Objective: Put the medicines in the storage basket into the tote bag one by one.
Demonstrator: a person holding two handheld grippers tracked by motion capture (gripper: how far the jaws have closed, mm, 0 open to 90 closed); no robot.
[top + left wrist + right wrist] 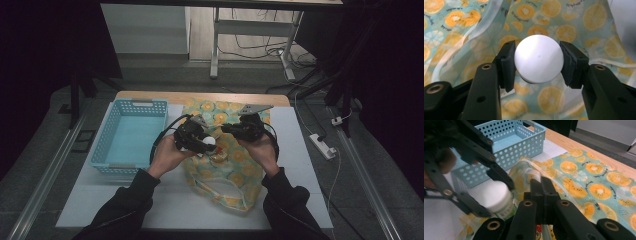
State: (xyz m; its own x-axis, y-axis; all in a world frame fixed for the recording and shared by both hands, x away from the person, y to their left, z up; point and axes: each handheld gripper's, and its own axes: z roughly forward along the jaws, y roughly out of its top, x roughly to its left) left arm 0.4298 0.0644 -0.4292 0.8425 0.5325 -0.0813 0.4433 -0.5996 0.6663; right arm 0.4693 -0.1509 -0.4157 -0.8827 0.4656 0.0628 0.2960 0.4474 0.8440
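Holding a smooth white-capped bottle [538, 62] by its round lid, the left tool [199, 140] hangs just above the orange-print bag [235, 175]. Beside it, the right tool [541, 195], jaws shut, pinches the bag's thin crinkled rim. Left of the bag, the perforated blue plastic basket [107, 145] waits, so the move seems half done.

White-capped bottle [538, 58] clamped between black pads, over orange-print bag [574, 22] on table.
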